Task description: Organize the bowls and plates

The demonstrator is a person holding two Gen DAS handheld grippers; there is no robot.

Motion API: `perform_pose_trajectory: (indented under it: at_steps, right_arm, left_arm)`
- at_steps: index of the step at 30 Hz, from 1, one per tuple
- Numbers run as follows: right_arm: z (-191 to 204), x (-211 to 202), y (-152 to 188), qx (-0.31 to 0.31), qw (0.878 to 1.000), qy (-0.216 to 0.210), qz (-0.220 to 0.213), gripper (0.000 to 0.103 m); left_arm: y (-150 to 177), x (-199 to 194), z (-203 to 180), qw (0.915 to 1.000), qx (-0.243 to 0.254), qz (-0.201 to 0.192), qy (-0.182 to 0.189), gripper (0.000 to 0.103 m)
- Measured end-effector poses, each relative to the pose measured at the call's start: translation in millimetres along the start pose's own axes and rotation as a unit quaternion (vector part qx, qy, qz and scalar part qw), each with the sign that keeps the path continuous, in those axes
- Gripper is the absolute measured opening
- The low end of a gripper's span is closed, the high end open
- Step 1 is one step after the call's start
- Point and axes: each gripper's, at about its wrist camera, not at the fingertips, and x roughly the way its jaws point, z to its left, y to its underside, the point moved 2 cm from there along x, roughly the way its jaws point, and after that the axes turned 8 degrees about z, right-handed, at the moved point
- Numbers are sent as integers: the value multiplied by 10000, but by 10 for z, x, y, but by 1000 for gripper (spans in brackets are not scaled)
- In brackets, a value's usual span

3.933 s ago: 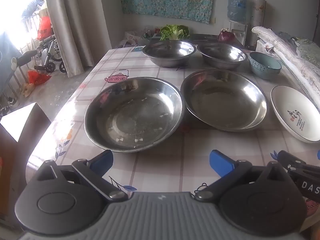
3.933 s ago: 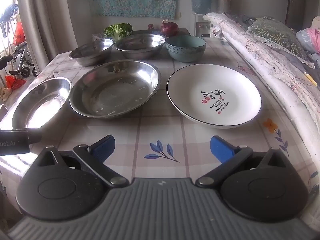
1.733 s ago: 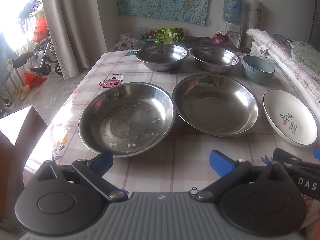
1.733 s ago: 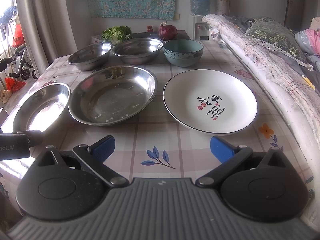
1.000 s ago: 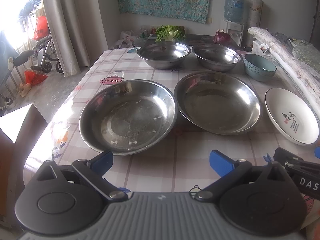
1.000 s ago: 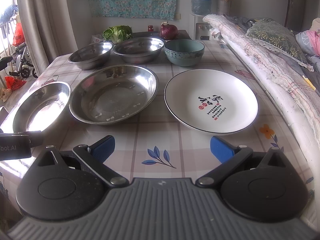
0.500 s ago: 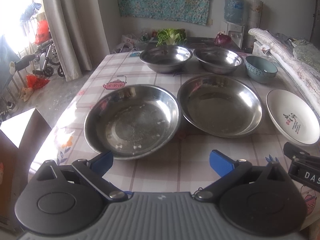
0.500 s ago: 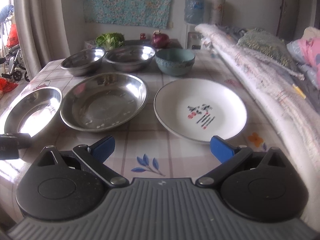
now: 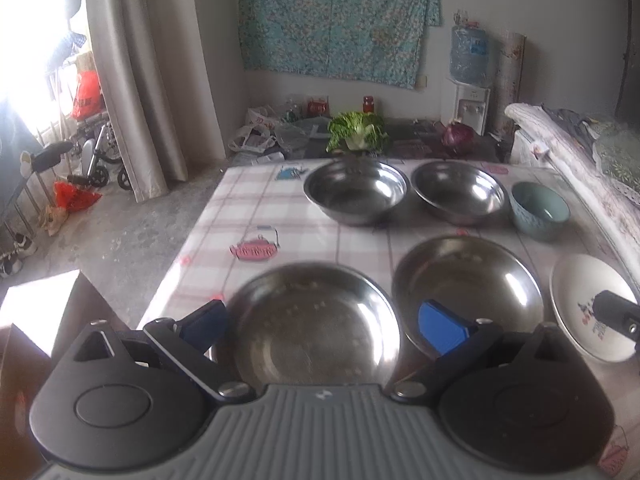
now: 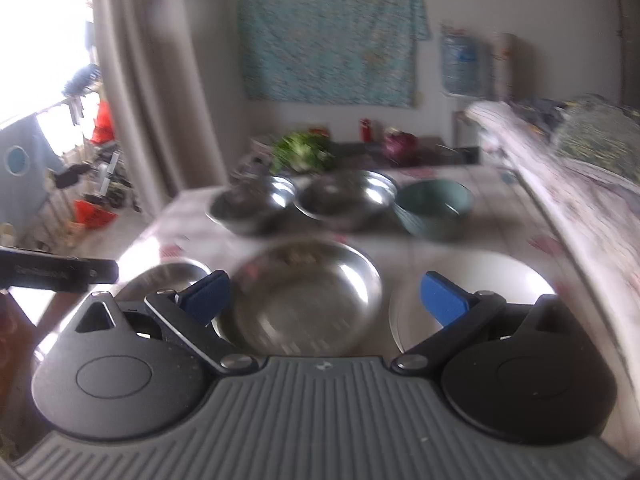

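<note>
Both the left gripper (image 9: 322,320) and right gripper (image 10: 324,294) gape wide, empty, above the near shallow round steel plates (image 9: 316,328) on the checked table (image 9: 256,208); a glancing grab risks skidding the slick metal

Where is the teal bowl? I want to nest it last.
In the left wrist view the teal bowl sits at the table's far right, beside the right steel bowl and behind the white plate.
</note>
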Motion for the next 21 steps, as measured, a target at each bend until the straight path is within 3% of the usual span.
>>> perform_pose_trajectory:
  at_steps: [6,11,14,21]
  right_arm:
    - [254,511,-453,198,9977,-641,-12,102]
    - [395,1222,-747,465,9941,-927,303,99]
    - [404,1696,-903,682,9908,-1023,557,92]
    - [298,2687,-1054,1270,9759,-1192,1311,60]
  left_arm:
    - [-433,378,239,9989,-264,1,390,103]
    - [-813,920,331,9991,-276,84,322,103]
    - [-1060,1284,339,9988,-280,217,343,93]
    - [-1508,2080,274,9961,-423,700,322,67]
